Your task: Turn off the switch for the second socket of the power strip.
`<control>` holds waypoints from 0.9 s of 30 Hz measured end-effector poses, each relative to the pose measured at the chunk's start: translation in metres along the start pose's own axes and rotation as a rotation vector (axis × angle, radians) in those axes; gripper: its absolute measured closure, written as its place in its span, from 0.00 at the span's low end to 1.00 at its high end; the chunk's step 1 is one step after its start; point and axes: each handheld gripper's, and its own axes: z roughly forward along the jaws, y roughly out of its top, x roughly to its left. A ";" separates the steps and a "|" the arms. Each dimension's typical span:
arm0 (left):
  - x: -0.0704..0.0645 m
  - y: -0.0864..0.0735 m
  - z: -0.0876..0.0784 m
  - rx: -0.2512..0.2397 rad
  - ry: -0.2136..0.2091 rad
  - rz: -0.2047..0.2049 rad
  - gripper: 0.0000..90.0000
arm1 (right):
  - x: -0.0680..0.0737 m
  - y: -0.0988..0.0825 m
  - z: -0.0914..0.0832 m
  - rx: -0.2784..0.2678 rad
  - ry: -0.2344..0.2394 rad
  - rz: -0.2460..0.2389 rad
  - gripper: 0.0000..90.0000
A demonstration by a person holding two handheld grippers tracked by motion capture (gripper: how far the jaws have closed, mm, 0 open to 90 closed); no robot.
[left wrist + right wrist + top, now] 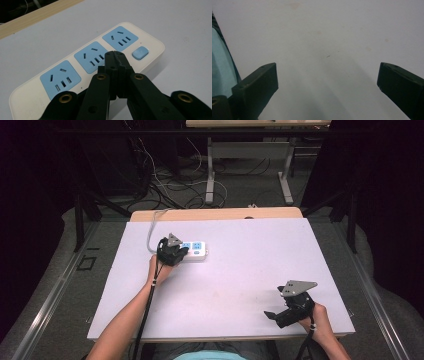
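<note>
White and pale blue, the power strip (194,249) is lying on the lilac-grey table (240,270), at about ten o'clock from the table's middle in the high view, with its grey cord (151,227) running off toward the far edge at twelve o'clock. In the left gripper view the strip (87,65) is showing three blue sockets and, toward two o'clock, a small blue switch (140,53).

The left gripper (173,254) is hovering over the strip's left end in the high view. In its own view the left gripper (114,53) is keeping its black jaws pressed together with nothing between them, the tips pointing over the strip's top face between the middle socket and the switch; whether they are touching the plastic I cannot tell.

The right gripper (272,315) is resting at about five o'clock on the table, well apart from the strip. In its own view the right gripper (327,75) is holding its jaws spread wide over bare tabletop.
</note>
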 end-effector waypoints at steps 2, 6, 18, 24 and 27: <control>0.001 0.000 -0.002 0.018 -0.019 0.002 1.00 | 0.000 0.000 0.000 0.001 0.000 0.001 0.03; 0.001 -0.001 -0.001 0.005 -0.012 -0.004 1.00 | 0.000 0.000 0.000 0.002 0.000 0.001 0.03; 0.002 -0.001 0.000 -0.004 -0.014 -0.016 1.00 | 0.000 0.000 0.000 0.004 0.001 0.002 0.03; 0.002 -0.002 0.000 -0.012 -0.018 -0.018 1.00 | 0.000 0.000 0.000 0.003 0.000 0.002 0.03; 0.004 -0.002 -0.001 0.002 -0.037 -0.018 1.00 | 0.000 0.000 0.000 0.007 0.004 0.003 0.03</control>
